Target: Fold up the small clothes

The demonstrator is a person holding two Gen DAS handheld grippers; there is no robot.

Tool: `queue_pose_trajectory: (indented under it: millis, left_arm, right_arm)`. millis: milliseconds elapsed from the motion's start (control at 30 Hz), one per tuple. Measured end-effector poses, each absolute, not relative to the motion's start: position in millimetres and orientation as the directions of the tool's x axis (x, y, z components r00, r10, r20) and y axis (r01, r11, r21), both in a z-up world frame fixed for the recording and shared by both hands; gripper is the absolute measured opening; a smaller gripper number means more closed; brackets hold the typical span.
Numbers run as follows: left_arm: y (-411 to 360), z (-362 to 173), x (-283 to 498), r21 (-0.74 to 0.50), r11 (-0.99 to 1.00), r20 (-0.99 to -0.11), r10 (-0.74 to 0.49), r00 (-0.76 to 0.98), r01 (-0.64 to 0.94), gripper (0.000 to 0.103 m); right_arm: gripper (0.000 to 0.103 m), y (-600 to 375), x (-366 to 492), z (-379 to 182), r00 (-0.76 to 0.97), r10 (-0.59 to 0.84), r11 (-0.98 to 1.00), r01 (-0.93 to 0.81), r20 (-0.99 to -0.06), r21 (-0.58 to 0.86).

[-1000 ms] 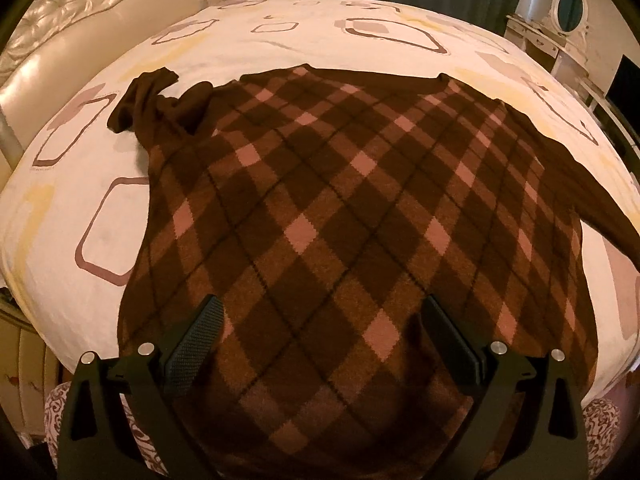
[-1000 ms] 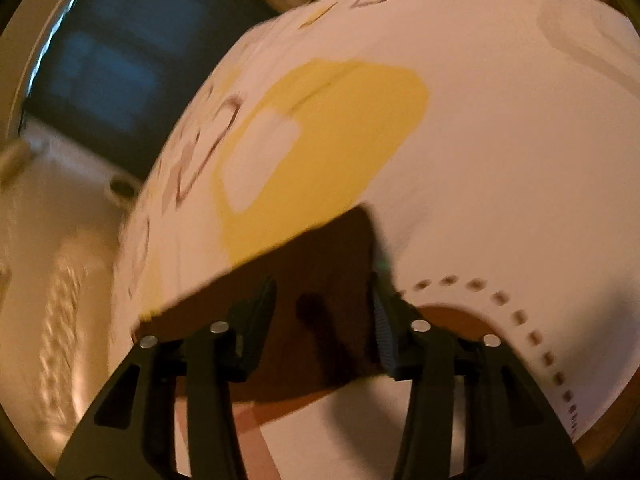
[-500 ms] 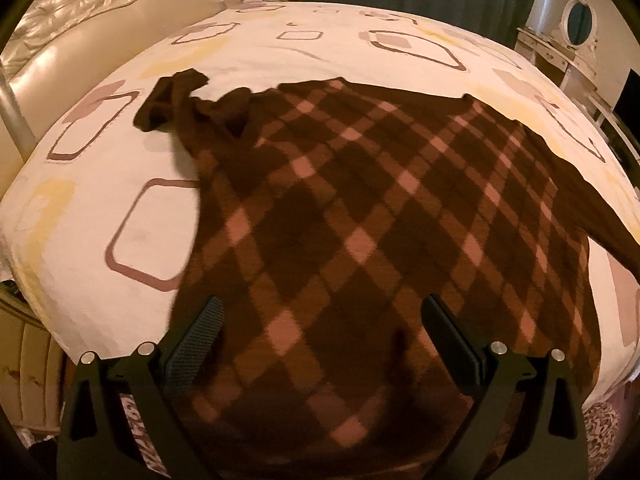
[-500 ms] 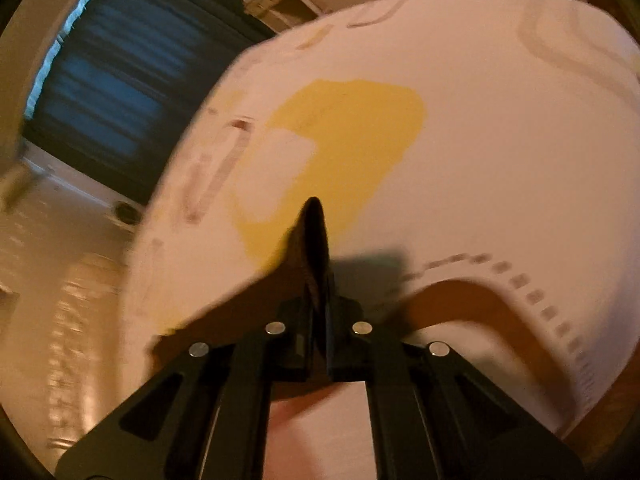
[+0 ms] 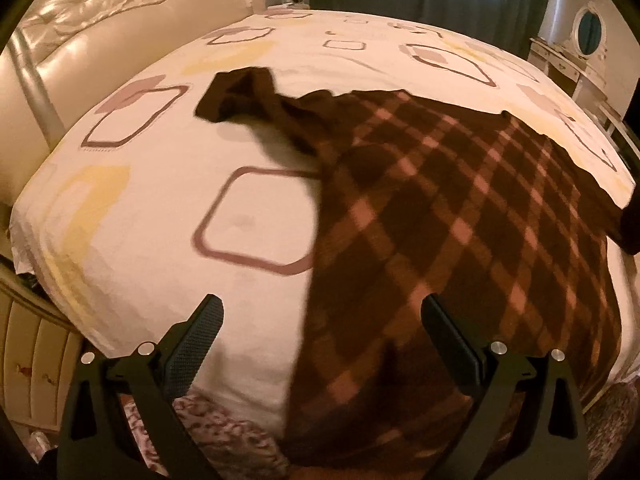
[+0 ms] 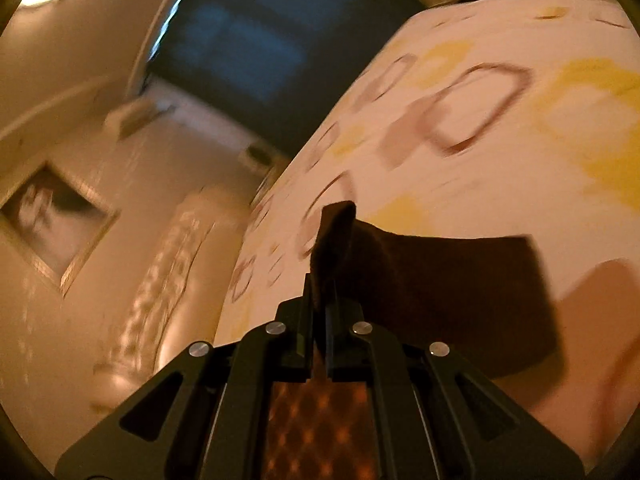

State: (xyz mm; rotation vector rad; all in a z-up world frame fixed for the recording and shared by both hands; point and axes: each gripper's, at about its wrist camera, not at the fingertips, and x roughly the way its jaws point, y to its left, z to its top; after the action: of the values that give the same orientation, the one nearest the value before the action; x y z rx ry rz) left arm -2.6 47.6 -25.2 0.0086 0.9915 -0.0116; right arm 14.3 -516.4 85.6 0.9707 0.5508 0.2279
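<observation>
Over the near left corner of the bed, the left gripper is hovering with its jaws spread wide and nothing between them, probably kept free so it can take the sweater's left side once the right side is dealt with. The sweater, brown with a pink diamond check, is lying spread across the right half of the bedspread, its hem hanging over the near edge and its left sleeve bunched up toward the far left, near the padded headboard. Compared with a second ago, the left wrist view is sitting further left, so the sweater no longer fills the space between its fingers and bare sheet shows there instead. On the right, the right gripper is pinching a dark sleeve cuff, jaws pressed together on the cloth (a second ago they stood apart around it, and they have just been closing). It is now lifting the cuff clear of the bed, its view taking in wall and curtain, seemingly to carry the sleeve inward across the body for a first fold.
</observation>
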Motion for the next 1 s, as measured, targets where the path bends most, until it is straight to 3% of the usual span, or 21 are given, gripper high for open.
queue_pose_trajectory:
  millis: [233, 500, 700, 1000]
  left_arm:
    - [81, -28, -14, -0.032, 0.999, -0.830, -0.026, 0.556, -0.001, 0.099]
    - [103, -32, -20, -0.119, 0.993, -0.828, -0.086, 0.555, -0.024, 0.099]
    - [113, -31, -17, -0.149, 0.988, -0.815, -0.100, 0.571, -0.039, 0.099]
    - [117, -34, -10, -0.186, 0.981, -0.812, -0.127, 0.570, -0.047, 0.099]
  right_arm:
    - [0.003, -363, 73, 100, 0.705, 0.571, 0.654, -0.079, -0.422, 0.752]
    - [0.003, -201, 89, 56, 0.521, 0.631, 0.732, -0.153, -0.575, 0.664]
    - [0.003, -132, 89, 17, 0.407, 0.619, 0.777, -0.190, -0.672, 0.601]
    - [0.004, -87, 89, -13, 0.334, 0.592, 0.805, -0.209, -0.733, 0.555]
